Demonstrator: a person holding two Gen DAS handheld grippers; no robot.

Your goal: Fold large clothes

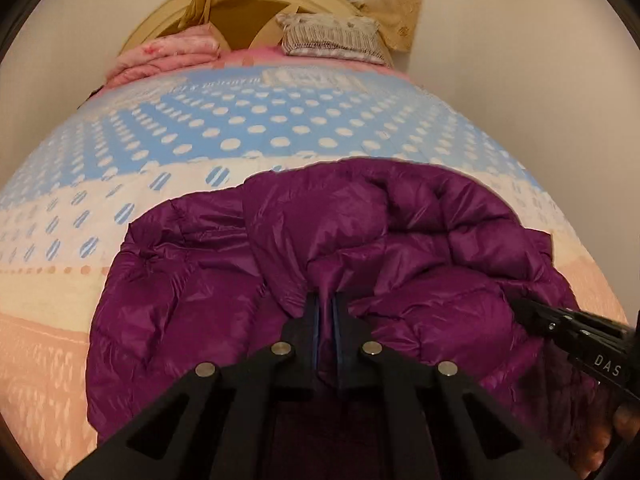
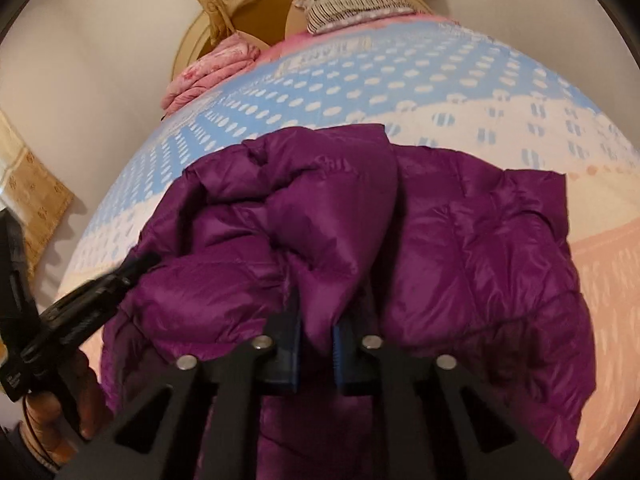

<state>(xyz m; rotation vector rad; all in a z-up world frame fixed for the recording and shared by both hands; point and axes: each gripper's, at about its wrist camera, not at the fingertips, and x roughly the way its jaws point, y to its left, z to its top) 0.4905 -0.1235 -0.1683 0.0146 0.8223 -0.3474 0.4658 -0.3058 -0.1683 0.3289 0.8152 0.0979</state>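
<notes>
A purple puffer jacket (image 1: pixel 360 240) lies bunched on the bed's near half; it also fills the right wrist view (image 2: pixel 460 248). My left gripper (image 1: pixel 325 300) is shut on a fold of the jacket's near edge. My right gripper (image 2: pixel 316 320) is shut on another fold of the jacket, with fabric pinched between its blue pads. The right gripper also shows at the right edge of the left wrist view (image 1: pixel 520 308), and the left gripper at the left of the right wrist view (image 2: pixel 144 260). Both hold the near edge close together.
The bed's quilt (image 1: pixel 260 128) has blue, cream and peach bands with dots. A pink folded blanket (image 1: pixel 168 56) and a striped pillow (image 1: pixel 332 36) lie by the wooden headboard (image 1: pixel 248 4). Beige curtains (image 2: pixel 36 196) hang by the walls.
</notes>
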